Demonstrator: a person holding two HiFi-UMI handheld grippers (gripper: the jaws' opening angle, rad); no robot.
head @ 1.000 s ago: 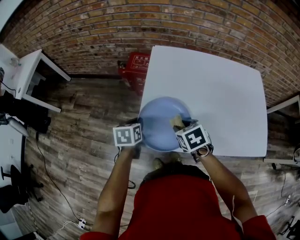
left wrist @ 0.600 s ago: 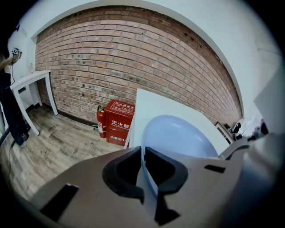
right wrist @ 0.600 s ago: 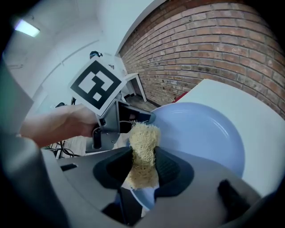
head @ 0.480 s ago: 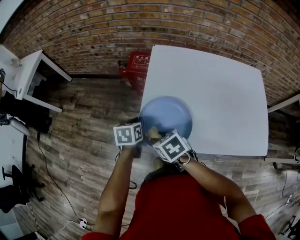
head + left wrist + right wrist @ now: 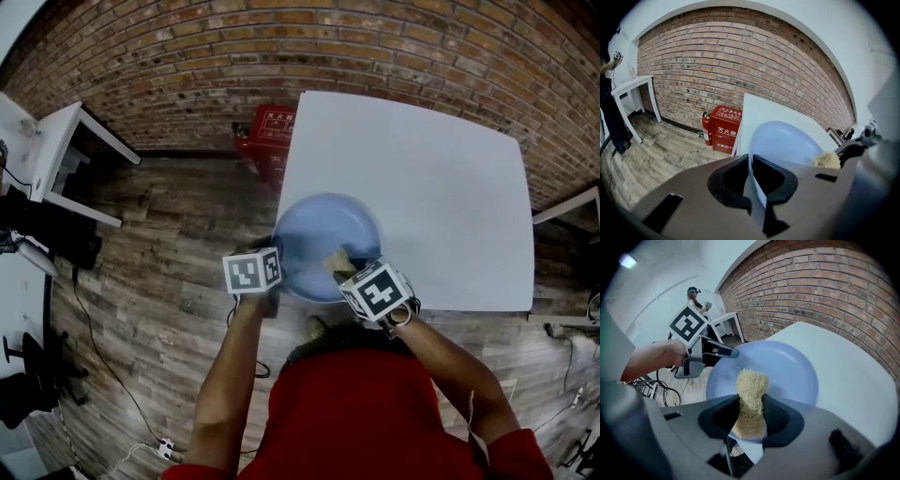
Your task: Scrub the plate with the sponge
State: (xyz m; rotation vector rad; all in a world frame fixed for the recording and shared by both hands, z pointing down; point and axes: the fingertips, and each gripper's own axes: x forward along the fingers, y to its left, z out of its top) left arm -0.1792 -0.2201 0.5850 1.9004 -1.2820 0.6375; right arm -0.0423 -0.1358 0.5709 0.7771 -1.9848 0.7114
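Note:
A pale blue plate is held over the near left corner of the white table. My left gripper is shut on the plate's left rim, and the plate stands tilted beyond its jaws. My right gripper is shut on a tan fibrous sponge. The sponge rests against the plate's lower right face. From the left gripper view the sponge peeks in at the plate's right edge.
A red fire-extinguisher box stands on the wooden floor by the brick wall, left of the table. White desks sit at far left. Another person stands far off in the right gripper view.
The right gripper with the sponge swept left across the plate's lower part, then came back right and slightly up. The left gripper and plate stayed nearly still.

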